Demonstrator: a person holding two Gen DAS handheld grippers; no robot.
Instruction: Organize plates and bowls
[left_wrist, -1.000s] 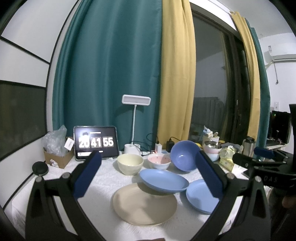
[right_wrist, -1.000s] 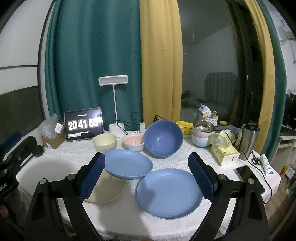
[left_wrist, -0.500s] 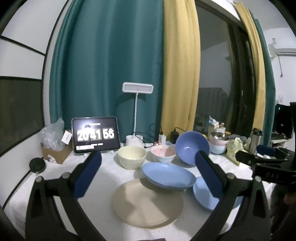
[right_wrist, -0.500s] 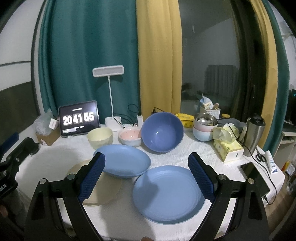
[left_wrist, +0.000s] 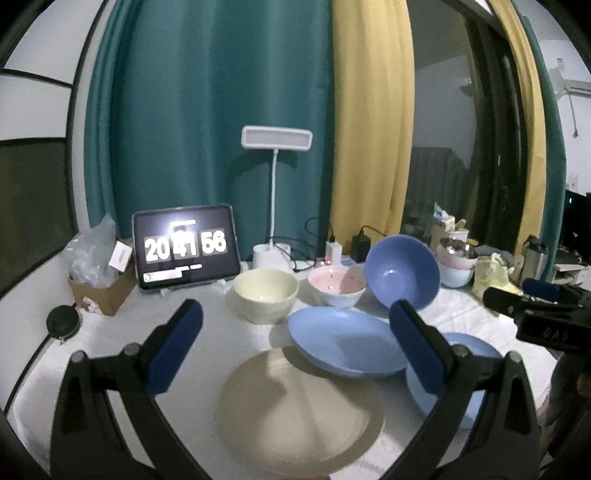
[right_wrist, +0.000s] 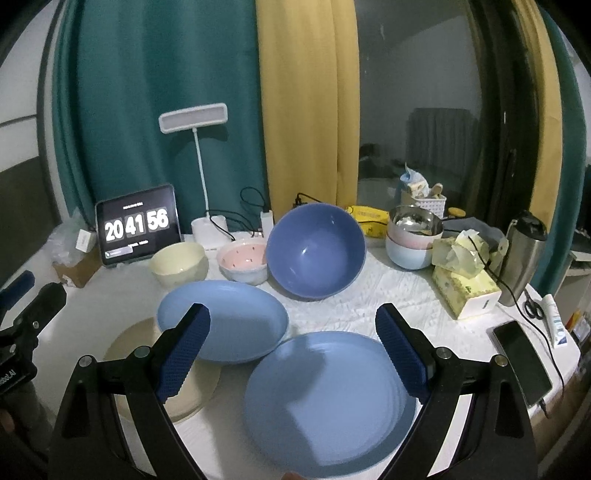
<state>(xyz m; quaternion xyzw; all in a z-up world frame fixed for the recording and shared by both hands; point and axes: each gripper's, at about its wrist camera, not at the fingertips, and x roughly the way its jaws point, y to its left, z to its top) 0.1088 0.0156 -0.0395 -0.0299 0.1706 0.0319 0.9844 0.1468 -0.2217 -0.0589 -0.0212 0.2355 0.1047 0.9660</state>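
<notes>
On the white table lie a beige plate (left_wrist: 295, 410) (right_wrist: 123, 343), a deep blue plate (left_wrist: 343, 341) (right_wrist: 221, 321) whose edge overlaps it, and a flat blue plate (left_wrist: 474, 341) (right_wrist: 328, 402) to the right. Behind them stand a cream bowl (left_wrist: 266, 293) (right_wrist: 179, 264), a pink bowl (left_wrist: 336, 290) (right_wrist: 243, 260) and a large blue bowl (left_wrist: 402, 271) (right_wrist: 316, 251) tipped on its side. My left gripper (left_wrist: 293, 317) hangs open above the beige plate. Over the flat blue plate my right gripper (right_wrist: 293, 321) is open too. Neither holds anything.
A tablet clock (left_wrist: 184, 247) and a white lamp (left_wrist: 275, 140) stand at the back, a cardboard box (left_wrist: 103, 288) at the left. On the right are stacked bowls (right_wrist: 413, 240), a tissue box (right_wrist: 465, 291), a steel flask (right_wrist: 524, 251) and a phone (right_wrist: 521, 358) near the edge.
Both grippers have come forward and a little lower toward the plates, still open. The dishes have not moved.
</notes>
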